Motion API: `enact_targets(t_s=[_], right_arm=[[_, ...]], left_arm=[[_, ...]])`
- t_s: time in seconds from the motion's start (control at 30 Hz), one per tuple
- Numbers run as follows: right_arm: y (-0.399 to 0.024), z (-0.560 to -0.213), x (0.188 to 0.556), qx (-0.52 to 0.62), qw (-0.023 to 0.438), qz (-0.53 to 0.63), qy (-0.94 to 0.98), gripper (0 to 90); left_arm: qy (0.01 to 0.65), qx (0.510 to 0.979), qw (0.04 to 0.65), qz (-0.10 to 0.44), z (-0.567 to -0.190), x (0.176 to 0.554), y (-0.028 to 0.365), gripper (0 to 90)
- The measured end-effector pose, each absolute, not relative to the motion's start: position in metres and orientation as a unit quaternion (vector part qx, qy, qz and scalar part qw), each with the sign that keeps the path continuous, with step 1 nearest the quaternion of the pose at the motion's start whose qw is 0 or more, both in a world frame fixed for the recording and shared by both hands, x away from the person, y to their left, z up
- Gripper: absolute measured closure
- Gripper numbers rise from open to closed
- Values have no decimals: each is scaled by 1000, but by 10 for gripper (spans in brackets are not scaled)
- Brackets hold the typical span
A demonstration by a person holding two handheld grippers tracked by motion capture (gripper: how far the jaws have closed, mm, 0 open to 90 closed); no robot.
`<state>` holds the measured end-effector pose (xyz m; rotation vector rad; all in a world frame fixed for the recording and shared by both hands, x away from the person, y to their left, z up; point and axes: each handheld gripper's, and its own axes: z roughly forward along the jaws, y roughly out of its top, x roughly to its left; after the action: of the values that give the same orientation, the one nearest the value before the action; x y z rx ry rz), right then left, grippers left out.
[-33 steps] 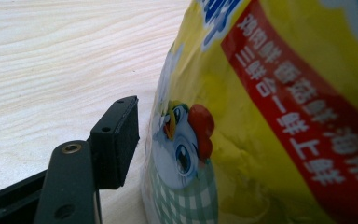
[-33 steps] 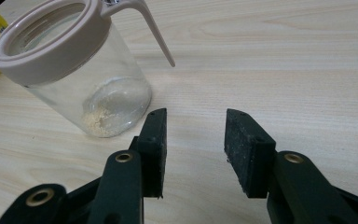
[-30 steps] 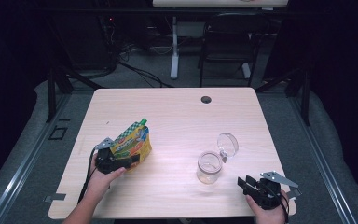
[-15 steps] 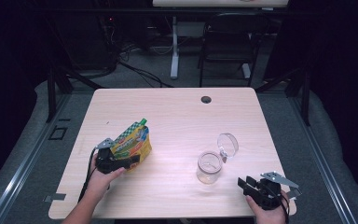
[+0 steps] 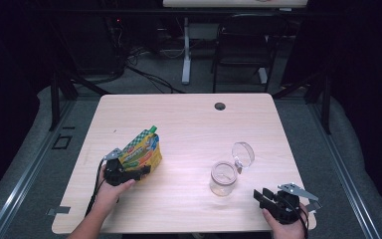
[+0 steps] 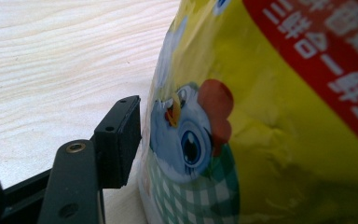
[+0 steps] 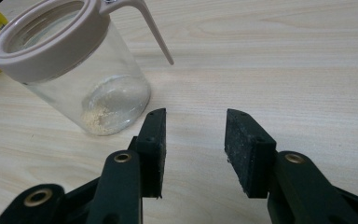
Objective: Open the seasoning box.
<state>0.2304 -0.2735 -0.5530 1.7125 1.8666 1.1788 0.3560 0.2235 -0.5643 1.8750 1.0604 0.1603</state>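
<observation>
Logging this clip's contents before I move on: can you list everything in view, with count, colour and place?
Foil snack pouch: one, yellow and green, table's left, in the left gripper.
Glass jar: one, clear with beige rim, table's right, hinged lid open.
Wooden table: one, light wood, centre.
Cable grommet: one, black, table's far edge.
Chair: one, black, behind the table.
Left gripper: one, black, shut on the pouch.
Right gripper: one, black, open, near the jar.

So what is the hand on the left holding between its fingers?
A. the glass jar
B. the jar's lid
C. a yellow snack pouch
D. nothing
C: in the high view the left gripper is closed on the yellow pouch, while the glass jar stands apart near the open right gripper.
</observation>
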Motion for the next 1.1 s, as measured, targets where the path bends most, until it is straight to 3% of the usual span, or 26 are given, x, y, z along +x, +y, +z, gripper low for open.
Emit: enact_targets(t_s=[1.1], right_arm=[[-273,-554,232,602,172,413,661,589]], left_arm=[[440,758,479,49,-576,359,223,380]])
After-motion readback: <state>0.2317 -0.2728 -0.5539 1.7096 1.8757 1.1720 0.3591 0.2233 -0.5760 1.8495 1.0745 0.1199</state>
